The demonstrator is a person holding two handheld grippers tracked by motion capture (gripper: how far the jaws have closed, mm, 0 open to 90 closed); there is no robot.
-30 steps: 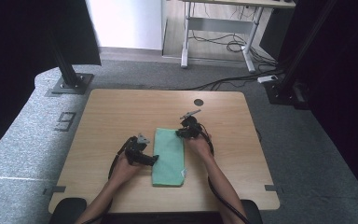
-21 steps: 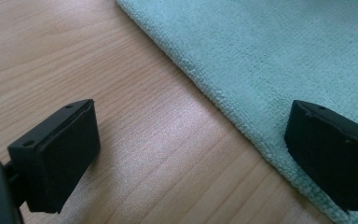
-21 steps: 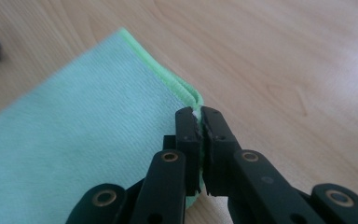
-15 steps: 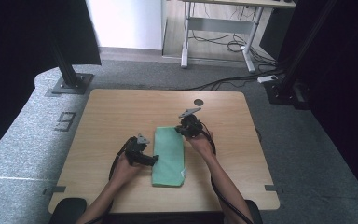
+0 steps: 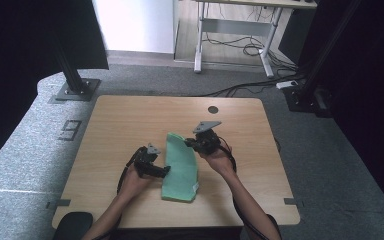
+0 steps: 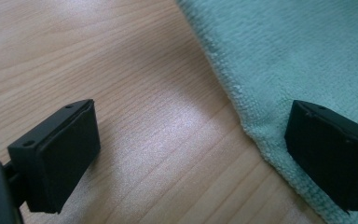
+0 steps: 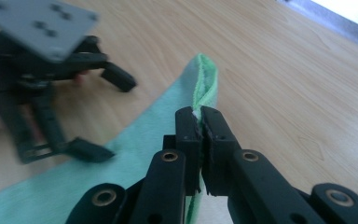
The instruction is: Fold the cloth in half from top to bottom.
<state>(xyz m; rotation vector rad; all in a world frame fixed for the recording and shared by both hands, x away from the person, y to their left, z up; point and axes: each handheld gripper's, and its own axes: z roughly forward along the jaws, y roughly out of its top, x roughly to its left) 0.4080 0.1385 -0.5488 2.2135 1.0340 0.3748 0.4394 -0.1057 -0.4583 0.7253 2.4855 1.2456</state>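
A green towel (image 5: 182, 167) lies lengthwise on the wooden table (image 5: 120, 125). My right gripper (image 5: 187, 142) is shut on the towel's far right edge and holds it above the table. In the right gripper view the jaws (image 7: 200, 114) pinch a raised fold of the towel (image 7: 205, 79). My left gripper (image 5: 164, 171) rests low at the towel's left edge. In the left gripper view its jaws (image 6: 191, 154) stand open, one fingertip (image 6: 60, 149) over bare wood and the other over the towel (image 6: 298, 51). Nothing is clamped between them.
A dark round hole (image 5: 213, 109) marks the table's far side. Beyond the table stand black stand feet (image 5: 75, 90) and a white desk frame with cables (image 5: 240, 45). A black pad (image 5: 72, 222) sits at the near left corner.
My right gripper has risen and shifted left with the towel's far corner, so that end now stands lifted and bent. The left gripper has stayed where it was.
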